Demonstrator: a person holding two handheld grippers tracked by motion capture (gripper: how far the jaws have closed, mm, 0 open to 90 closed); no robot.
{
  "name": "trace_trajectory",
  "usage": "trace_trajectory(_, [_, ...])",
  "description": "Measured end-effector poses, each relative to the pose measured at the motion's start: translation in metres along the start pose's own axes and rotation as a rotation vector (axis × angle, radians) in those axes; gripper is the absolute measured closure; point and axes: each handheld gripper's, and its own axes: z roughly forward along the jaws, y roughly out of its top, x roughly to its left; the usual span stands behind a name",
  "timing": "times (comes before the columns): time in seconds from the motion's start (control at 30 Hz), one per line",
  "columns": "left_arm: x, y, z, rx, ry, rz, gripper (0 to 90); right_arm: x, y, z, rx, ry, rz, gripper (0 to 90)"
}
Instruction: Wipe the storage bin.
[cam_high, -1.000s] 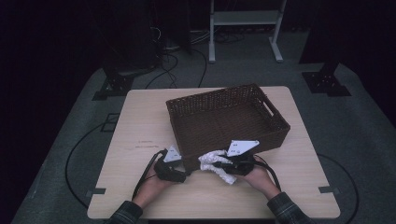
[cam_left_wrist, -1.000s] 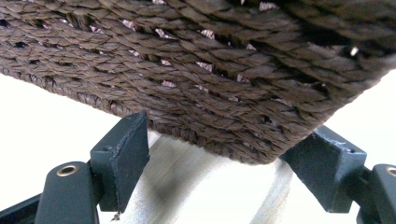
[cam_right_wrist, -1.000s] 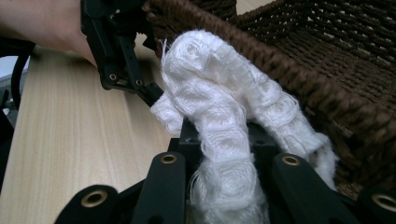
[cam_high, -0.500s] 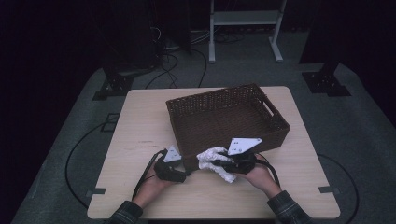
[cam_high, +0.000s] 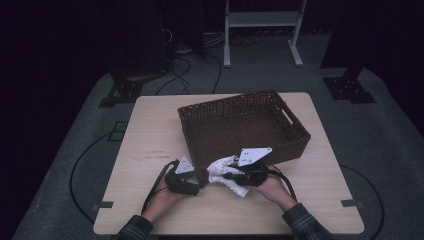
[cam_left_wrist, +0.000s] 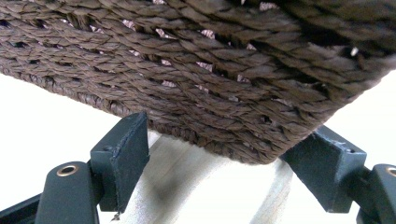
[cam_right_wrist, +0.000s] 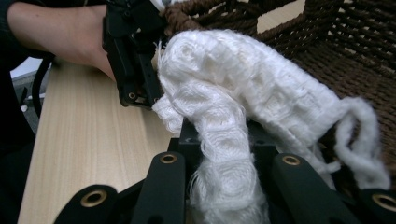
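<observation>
The right gripper (cam_high: 231, 175) is clamped on a white cloth (cam_high: 224, 172). In the right gripper view the cloth (cam_right_wrist: 243, 107) is bunched between the two black jaws and spills forward and to the right over them, with a loose frayed loop hanging at the right edge. The cloth sits at the near wall of the brown wicker basket (cam_high: 295, 131), just outside the rim and not yet inside. From the jaws, the basket's open interior lies ahead and slightly up, so by judgement the coming move is a lift over the near wall followed by a forward reach.

The left gripper (cam_high: 199, 179) has its jaws spread wide around the near left corner of the basket (cam_left_wrist: 196, 70). In the left gripper view the corner sits between the two jaws; whether the pads press on the weave cannot be told. This hand probably steadies the basket on the table (cam_high: 150, 130).

The basket's long axis runs across the table from left to right, slightly skewed, with a handle slot in its right end wall. The right hand (cam_high: 270, 186) is the nearer one to the cloth and carries it. Both forearms enter from the near edge of the table, hands low, and the two grippers point inward toward each other with the cloth between them.
</observation>
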Motion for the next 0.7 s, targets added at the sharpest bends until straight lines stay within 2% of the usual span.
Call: trace_trajectory(0.7, [0.0,0.0,0.0,-0.003,0.001,0.001,22.1,0.001,-0.013,0.037,0.101,0.013,-0.003,73.1])
